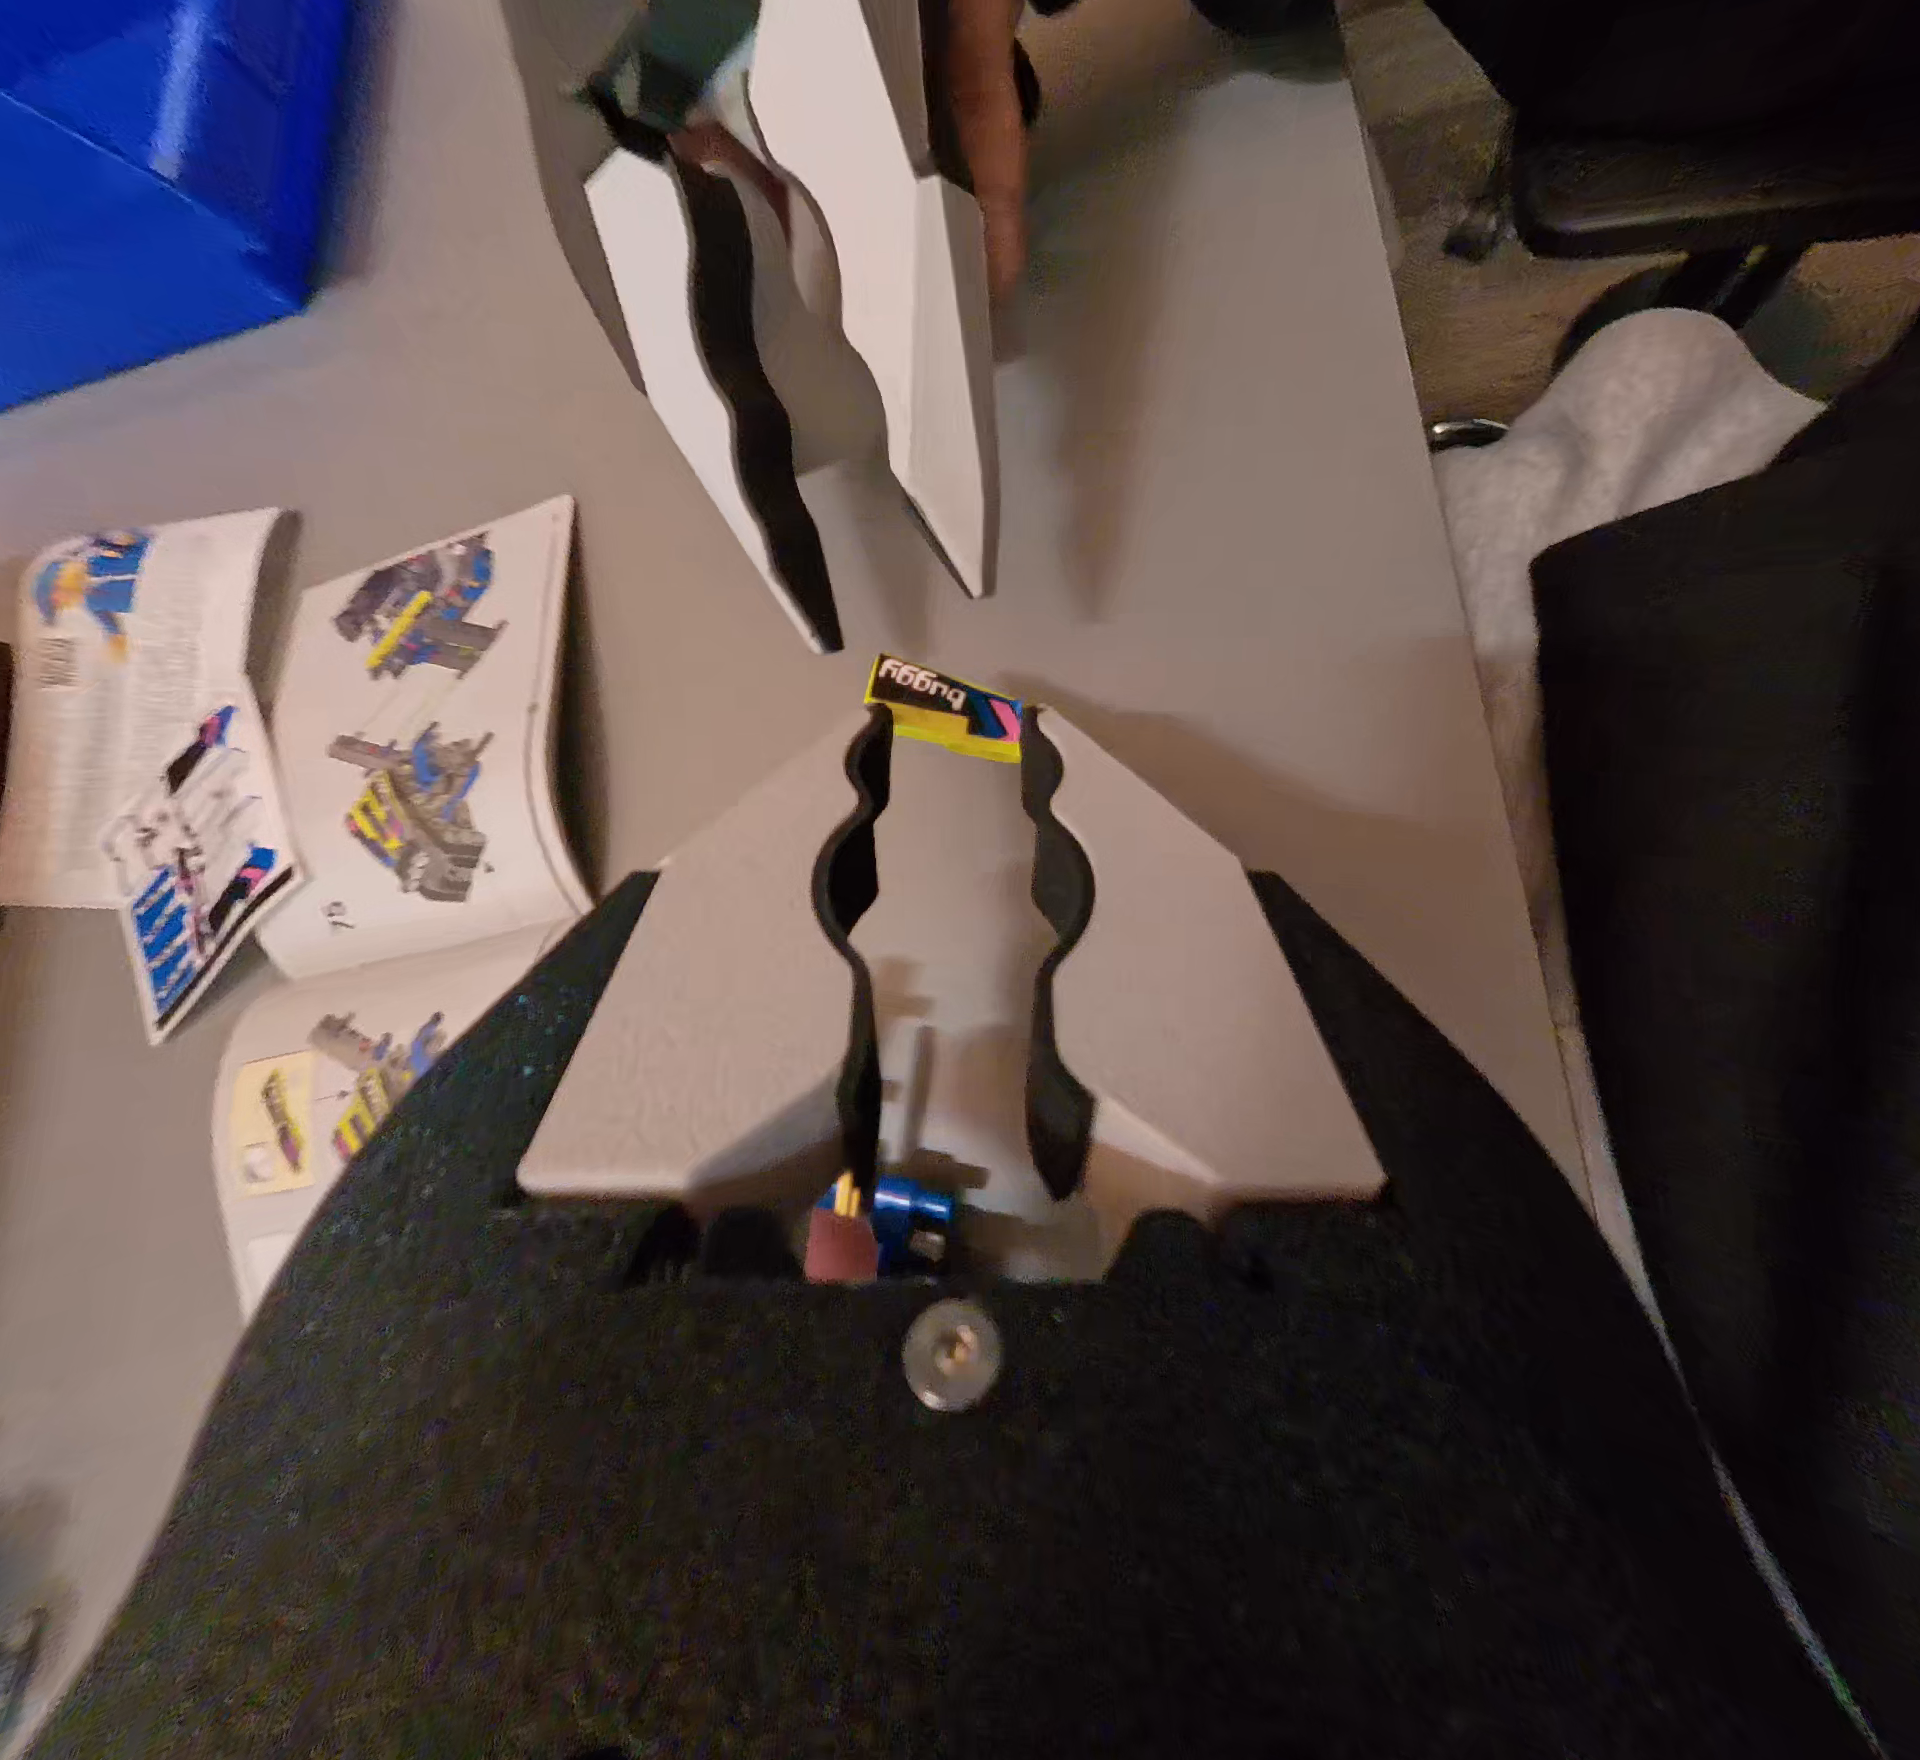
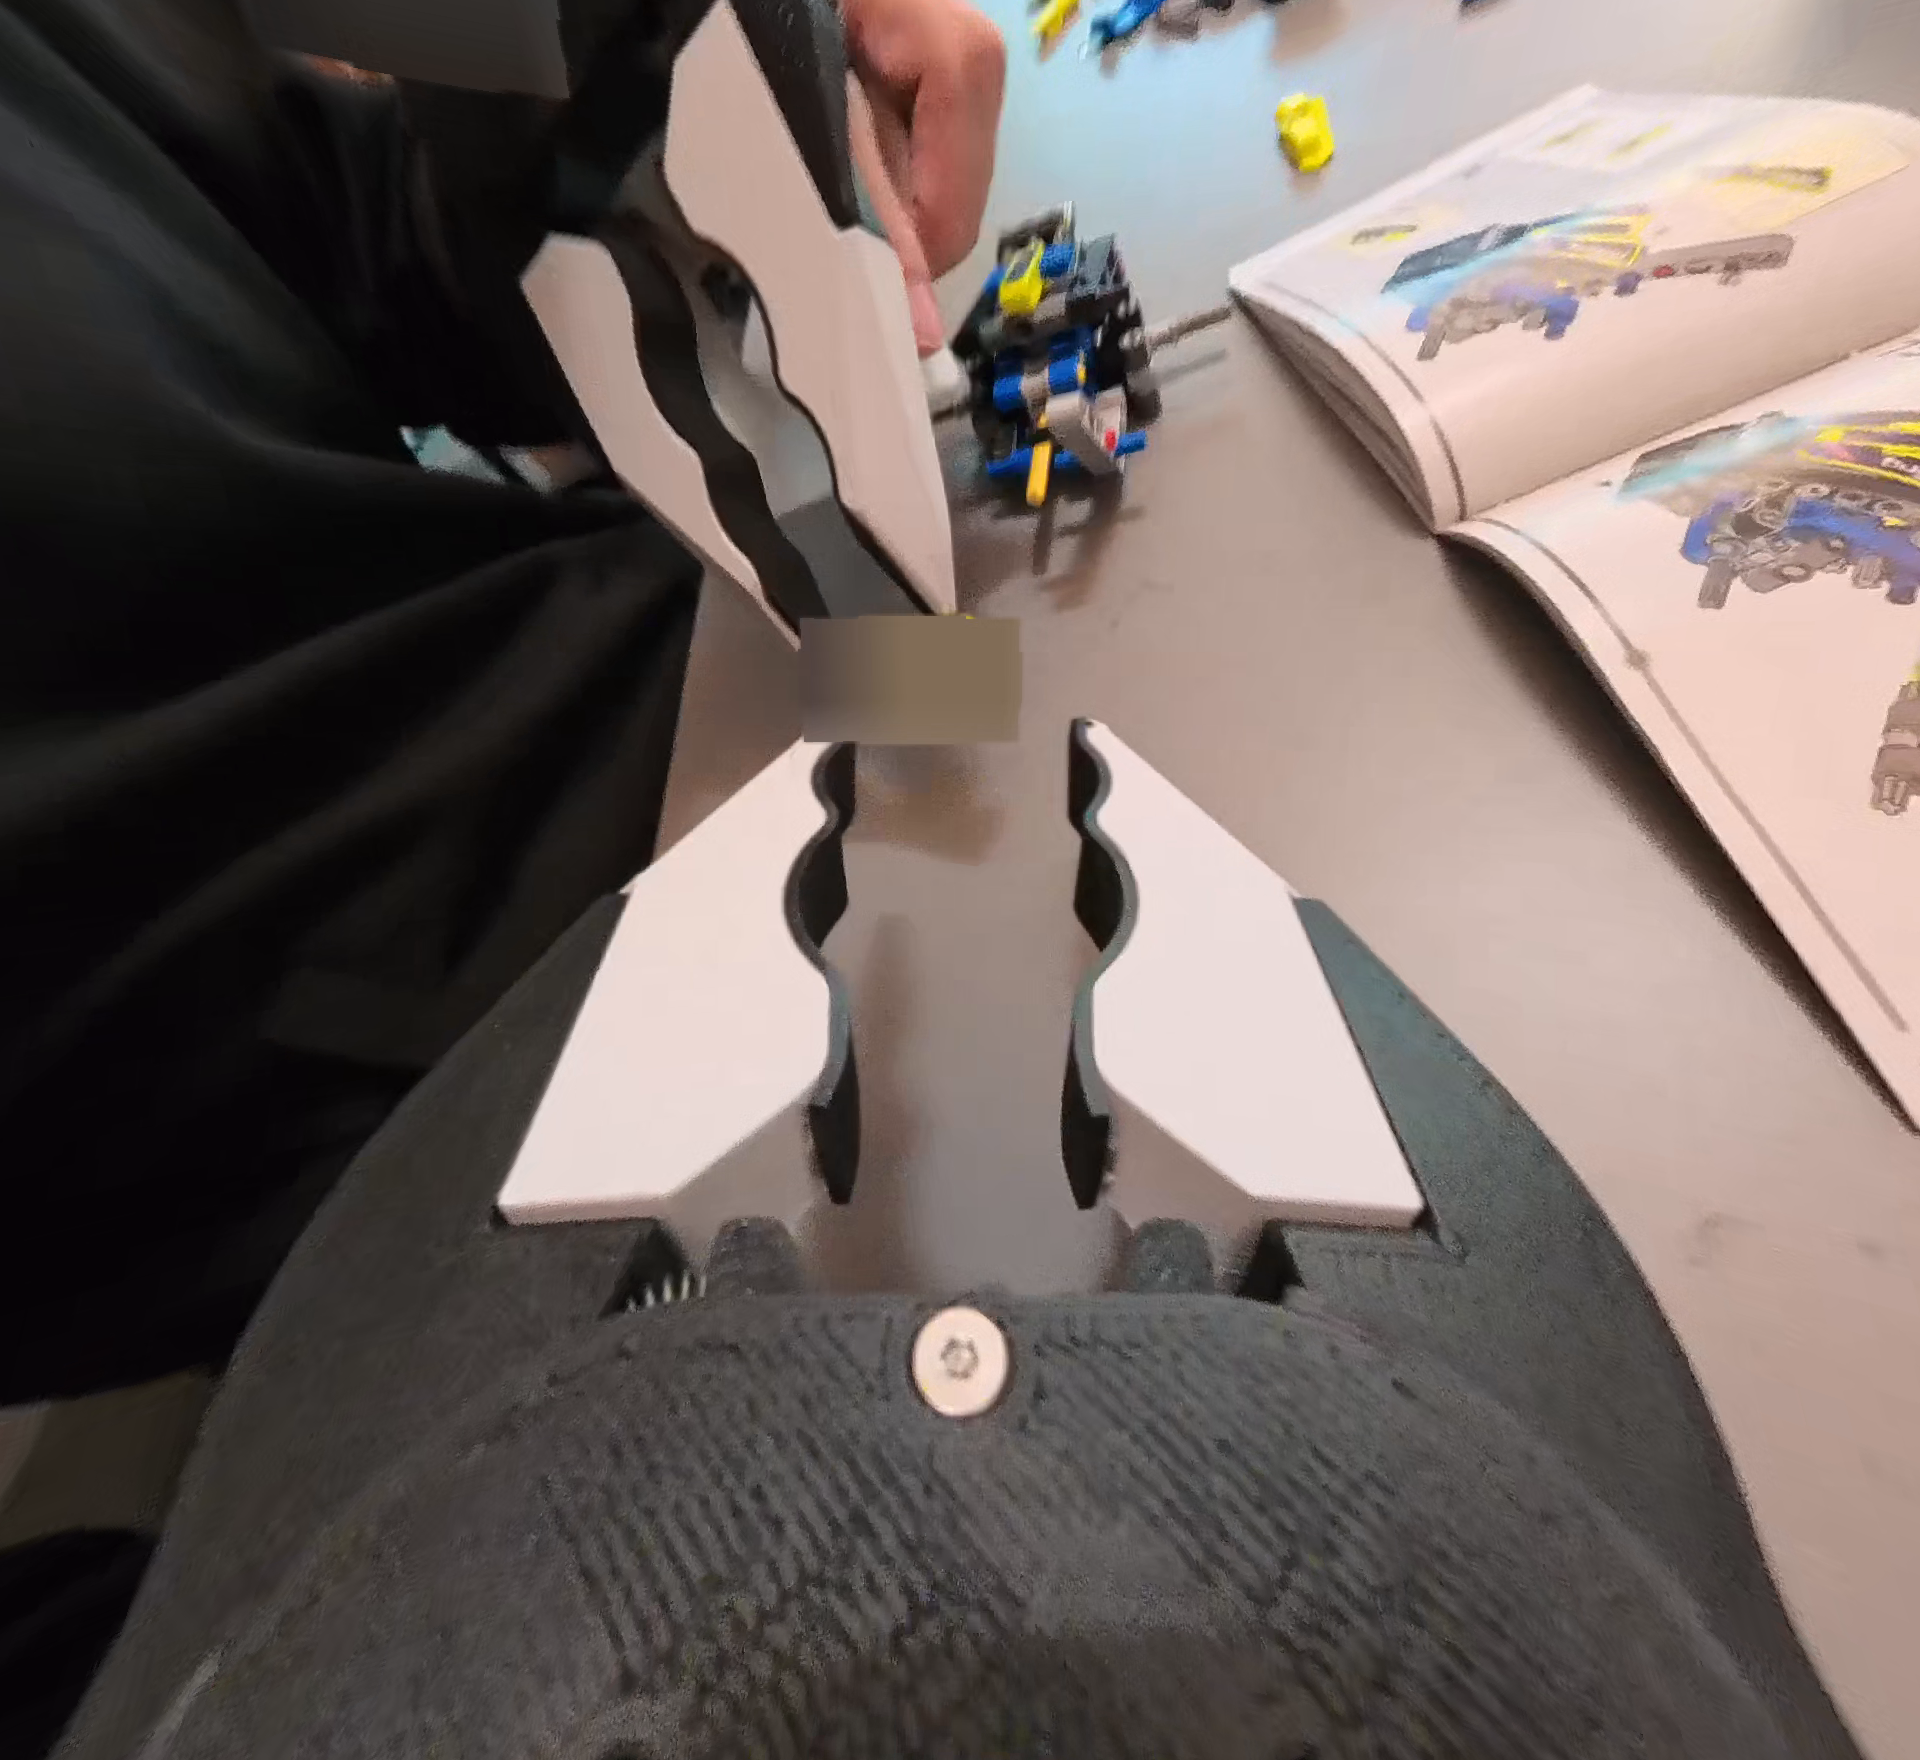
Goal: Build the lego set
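Pinching a small yellow printed brick (image 1: pixel 943 711) by its ends at mid-frame, my left gripper (image 1: pixel 951 723) has only fingertip purchase.
It could twist loose; my right gripper (image 2: pixel 961 739) hangs spread, empty, just beside it.

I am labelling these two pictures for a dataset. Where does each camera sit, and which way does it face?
Left wrist view: sits on the left claw, facing along it over the grey table; its tips pinch a yellow stickered piece; the right claw and a hand face it.
Right wrist view: sits on the open right claw, facing the left claw, a toy buggy.
Shared: both claws, open instruction booklet.
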Tool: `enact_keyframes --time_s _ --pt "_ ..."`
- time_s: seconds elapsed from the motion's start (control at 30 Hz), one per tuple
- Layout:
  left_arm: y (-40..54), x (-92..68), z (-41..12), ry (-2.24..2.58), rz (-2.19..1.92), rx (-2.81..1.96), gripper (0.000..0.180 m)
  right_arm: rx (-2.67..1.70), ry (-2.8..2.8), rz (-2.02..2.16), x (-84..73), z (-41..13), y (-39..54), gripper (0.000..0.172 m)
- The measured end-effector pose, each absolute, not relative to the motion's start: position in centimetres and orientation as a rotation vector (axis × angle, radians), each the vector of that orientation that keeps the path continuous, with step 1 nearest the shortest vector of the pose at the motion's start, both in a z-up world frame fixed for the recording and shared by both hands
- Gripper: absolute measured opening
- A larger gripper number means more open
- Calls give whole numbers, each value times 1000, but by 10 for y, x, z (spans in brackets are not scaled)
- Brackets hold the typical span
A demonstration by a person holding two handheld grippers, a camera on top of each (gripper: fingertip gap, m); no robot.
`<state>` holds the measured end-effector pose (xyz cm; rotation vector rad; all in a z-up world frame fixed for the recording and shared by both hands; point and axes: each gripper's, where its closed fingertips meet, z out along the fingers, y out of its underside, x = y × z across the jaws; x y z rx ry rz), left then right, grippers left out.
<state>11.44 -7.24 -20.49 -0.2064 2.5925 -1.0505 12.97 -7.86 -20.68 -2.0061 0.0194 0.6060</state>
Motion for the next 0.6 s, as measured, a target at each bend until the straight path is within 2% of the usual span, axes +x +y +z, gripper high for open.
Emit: enact_keyframes --time_s 0.07,0.1,0.17,0.23,0.5,0.6 --pt "-72 118 -197 2540 -1068 -201 21 -1907 131 654 136 -193 -71 36" --pt "-73 119 -193 2516 -1077 -199 21 -1831 173 694 139 -183 -68 40" --pt "-72 122 -187 2473 -1073 -192 21 -1731 226 760 142 -170 -67 29" --pt "-71 124 -184 2453 -1066 -192 21 -1728 264 761 145 -172 -67 34" --pt "-68 129 -179 2391 -1012 -153 21 -1732 333 967 123 -179 -61 32" --pt "-69 129 -177 2370 -1000 -134 21 -1704 372 984 124 -178 -58 25"
